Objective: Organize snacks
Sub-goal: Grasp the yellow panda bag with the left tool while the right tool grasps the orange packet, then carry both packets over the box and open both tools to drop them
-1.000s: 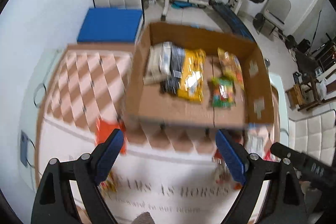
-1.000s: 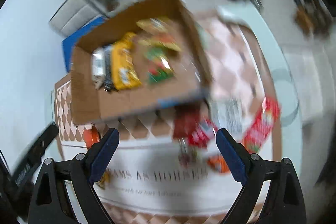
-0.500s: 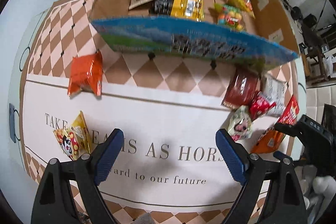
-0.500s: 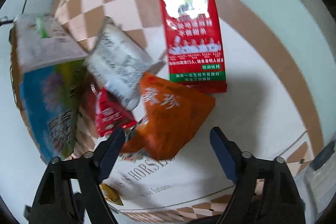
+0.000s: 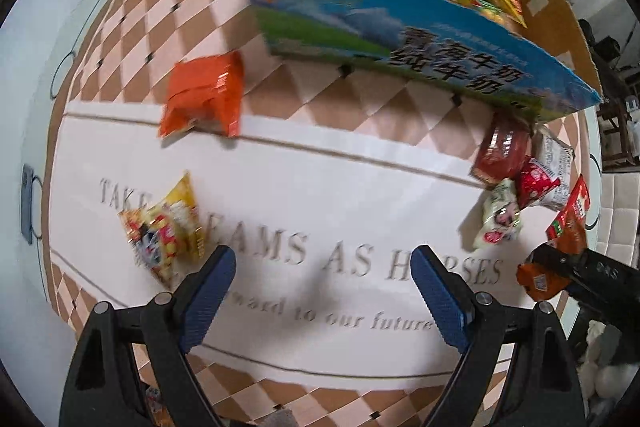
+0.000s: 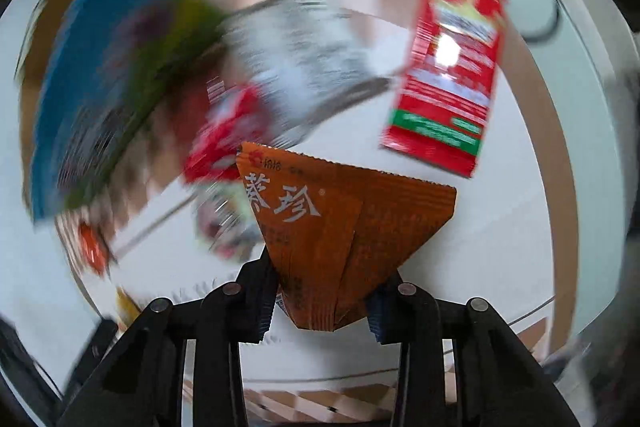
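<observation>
A checked tablecloth printed with a slogan covers the table, with a cardboard box of snacks at its far side; half a second ago the orange triangular packet lay loose between the spread jaws of the right gripper, and now those jaws are closed on its narrow bottom corner, so one more snack looks ready to travel to the box; the packet stands nearly upright, its long axis running away from the jaws, broad serrated edge pointing forward and tilted rightward; the left gripper hovers wide open, empty, near the yellow packet.
</observation>
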{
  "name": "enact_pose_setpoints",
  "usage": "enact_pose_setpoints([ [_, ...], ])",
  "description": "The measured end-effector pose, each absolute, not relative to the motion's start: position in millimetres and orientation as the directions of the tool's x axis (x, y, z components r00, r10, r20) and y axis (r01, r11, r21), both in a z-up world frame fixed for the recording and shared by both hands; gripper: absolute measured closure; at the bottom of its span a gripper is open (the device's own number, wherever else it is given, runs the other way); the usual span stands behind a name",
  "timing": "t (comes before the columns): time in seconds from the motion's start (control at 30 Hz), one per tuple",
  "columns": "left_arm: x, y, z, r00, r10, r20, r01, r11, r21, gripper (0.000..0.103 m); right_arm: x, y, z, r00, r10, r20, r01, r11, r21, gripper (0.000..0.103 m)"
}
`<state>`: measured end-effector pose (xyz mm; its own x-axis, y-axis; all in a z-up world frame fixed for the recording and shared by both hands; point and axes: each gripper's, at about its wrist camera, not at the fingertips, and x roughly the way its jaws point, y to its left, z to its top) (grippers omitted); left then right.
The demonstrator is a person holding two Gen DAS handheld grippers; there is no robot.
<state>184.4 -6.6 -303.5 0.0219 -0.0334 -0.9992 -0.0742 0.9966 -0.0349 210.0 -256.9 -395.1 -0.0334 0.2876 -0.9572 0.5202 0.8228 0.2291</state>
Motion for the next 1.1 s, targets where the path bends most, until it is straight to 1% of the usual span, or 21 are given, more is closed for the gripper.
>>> enact_pose_setpoints([
  [0.17,172.3,45.7,-304.4,-0.026,-0.039,-0.999,-0.18,0.983,-0.034,0.013,229.6,-190.1,-375.0,-0.052,0.314,-0.948,0.341,0.898,0.278,0.064],
  [0.33,168.3,117.6,-320.2,-0.078,-0.054,-0.995,-0.357,0.934,-0.022,0.013,250.9,-120.4,-372.9,-0.083,0.34,-0.937,0.215,0.924,0.317,0.064],
  [0.37,168.9,133.5,-328.4,-0.097,-0.076,-0.992,-0.403,0.915,-0.031,0.013,252.7,-108.9,-373.3,-0.087,0.338,-0.937,0.192,0.929,0.317,0.064],
  [0.47,171.9,157.3,-348.8,-0.136,-0.148,-0.98,-0.479,0.875,-0.066,0.013,255.5,-90.4,-377.0,-0.095,0.325,-0.941,0.15,0.939,0.309,0.064],
  [0.53,177.2,164.9,-362.9,-0.156,-0.173,-0.972,-0.504,0.861,-0.072,0.013,258.8,-76.1,-379.2,-0.103,0.318,-0.943,0.129,0.944,0.304,0.064],
  [0.73,190.2,160.4,-395.8,-0.211,-0.181,-0.961,-0.484,0.873,-0.058,0.014,259.5,-65.2,-381.3,-0.113,0.304,-0.946,0.101,0.951,0.293,0.064],
  [0.77,192.4,157.8,-398.6,-0.21,-0.182,-0.961,-0.479,0.876,-0.061,0.015,259.4,-64.9,-380.7,-0.114,0.3,-0.947,0.097,0.952,0.289,0.064],
  [0.8,192.6,157.1,-400.6,-0.204,-0.18,-0.962,-0.479,0.876,-0.062,0.031,260.1,-63.8,-380.5,-0.114,0.297,-0.948,0.097,0.953,0.287,0.064],
  [0.83,192.2,156.5,-402.8,-0.197,-0.183,-0.963,-0.481,0.874,-0.068,0.043,259.9,-64.2,-380.4,-0.116,0.297,-0.948,0.098,0.953,0.286,0.064],
  [0.87,192.0,156.2,-404.3,-0.197,-0.182,-0.963,-0.481,0.874,-0.066,0.043,260.2,-63.3,-381.4,-0.118,0.295,-0.948,0.097,0.954,0.285,0.064],
  [1.1,189.7,145.0,-395.6,-0.152,-0.12,-0.981,-0.427,0.903,-0.045,0.053,259.7,-63.4,-387.6,-0.125,0.293,-0.948,0.106,0.954,0.281,0.064],
])
